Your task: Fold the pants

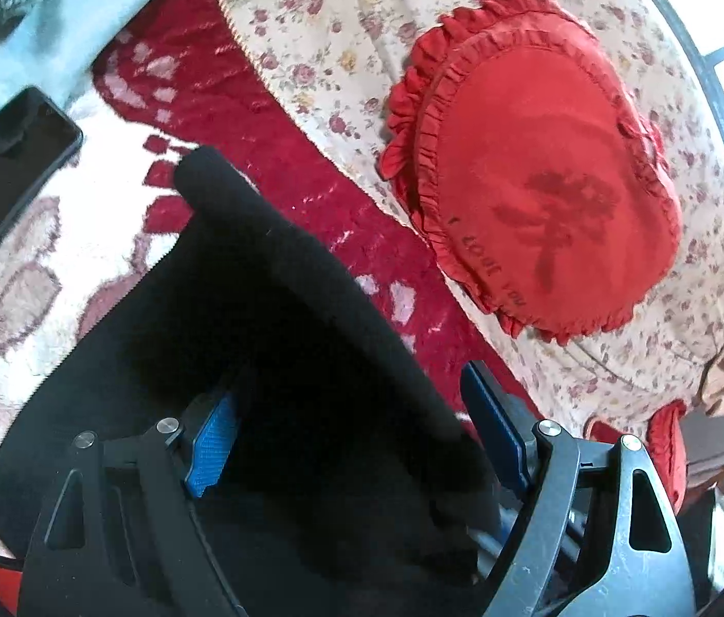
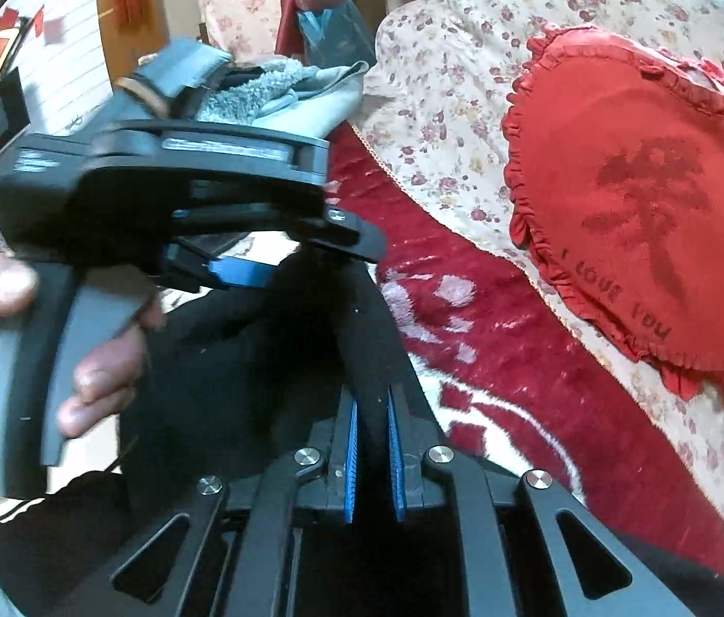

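In the left wrist view, a dark phone [image 1: 12,128] lies at the far left on the white and red blanket [image 1: 279,118]. Next comes the black pants [image 1: 269,319], which lie on this blanket and run from a rolled end in the upper middle down toward the camera. The left gripper [image 1: 357,442] stands wide apart, with one blue pad [image 1: 210,450] on the left and the other on the right. A thick fold of the pants passes between the two pads and fills most of the gap, but the pads do not press it; the right one stands clear of the cloth. To the right of the pants lies a flowered quilt [image 1: 341,25], and on it rests a red heart-shaped pillow [image 1: 552,175] with a frilled edge.

In the right wrist view, at the left, a hand [image 2: 84,339] holds the handle of the other gripper, which hovers above the pants [image 2: 238,360], its blue pad just over the cloth. In the middle, the right gripper [image 2: 373,457] is nearly closed: its two blue pads [image 2: 352,463] stand close together and pinch a narrow upright fold of the black cloth between them. Further right are the blanket [image 2: 490,339], then the quilt [image 2: 444,118], and the red pillow [image 2: 639,205].
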A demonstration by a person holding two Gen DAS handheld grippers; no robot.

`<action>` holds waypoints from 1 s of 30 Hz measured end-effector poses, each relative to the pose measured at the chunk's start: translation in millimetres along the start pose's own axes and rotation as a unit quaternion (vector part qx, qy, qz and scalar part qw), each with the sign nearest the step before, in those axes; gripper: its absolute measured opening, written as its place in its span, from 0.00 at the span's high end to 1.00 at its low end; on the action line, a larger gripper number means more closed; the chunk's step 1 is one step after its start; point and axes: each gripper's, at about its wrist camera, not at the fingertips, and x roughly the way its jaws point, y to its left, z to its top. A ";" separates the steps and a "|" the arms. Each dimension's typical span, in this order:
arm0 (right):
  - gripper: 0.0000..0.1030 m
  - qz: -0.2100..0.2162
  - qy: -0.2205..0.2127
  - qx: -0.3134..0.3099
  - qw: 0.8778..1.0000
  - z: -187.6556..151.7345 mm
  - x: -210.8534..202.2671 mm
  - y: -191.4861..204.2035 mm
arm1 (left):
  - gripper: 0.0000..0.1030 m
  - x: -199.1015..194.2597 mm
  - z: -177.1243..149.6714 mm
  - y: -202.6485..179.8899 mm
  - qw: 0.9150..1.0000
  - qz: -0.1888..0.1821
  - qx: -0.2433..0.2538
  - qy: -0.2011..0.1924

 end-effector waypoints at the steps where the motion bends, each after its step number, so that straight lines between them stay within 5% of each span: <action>1: 0.91 -0.002 0.000 -0.001 1.000 -1.5 -0.5 1.8 | 0.23 3.7 0.6 0.0 1.000 -0.003 -0.003 0.003; 2: 0.91 -0.003 0.002 -0.001 1.000 -2.3 -0.3 3.1 | 0.30 5.8 0.3 -1.1 1.000 -0.003 0.001 0.008; 4: 0.91 -0.005 0.005 0.001 1.000 -3.5 -1.1 4.5 | 0.69 6.8 -2.7 -6.3 1.000 0.009 0.021 0.016; 8: 0.91 -0.006 -0.002 0.013 1.000 -5.4 -14.4 12.9 | 0.84 -19.9 -18.6 -14.2 0.998 0.007 0.064 -0.005; 15: 0.93 0.013 -0.030 0.043 0.999 -30.9 -63.8 84.0 | 0.85 -77.6 -65.9 11.4 0.993 0.002 0.121 -0.013; 20: 0.93 0.043 0.005 0.093 0.995 -66.7 -38.6 116.5 | 0.85 -65.3 -89.7 54.8 0.994 0.042 0.100 0.014; 22: 0.93 0.044 0.037 0.112 0.992 -77.3 -18.1 114.7 | 0.85 -64.9 -93.2 56.8 0.994 0.037 0.106 0.010; 26: 0.87 0.057 0.027 0.156 0.986 -77.5 -32.1 103.4 | 0.85 -71.3 -99.5 47.7 0.991 0.052 0.123 -0.005; 30: 0.75 0.003 -0.018 0.187 0.982 -82.8 -82.1 76.2 | 0.85 -75.2 -97.2 56.7 0.993 0.040 0.109 0.000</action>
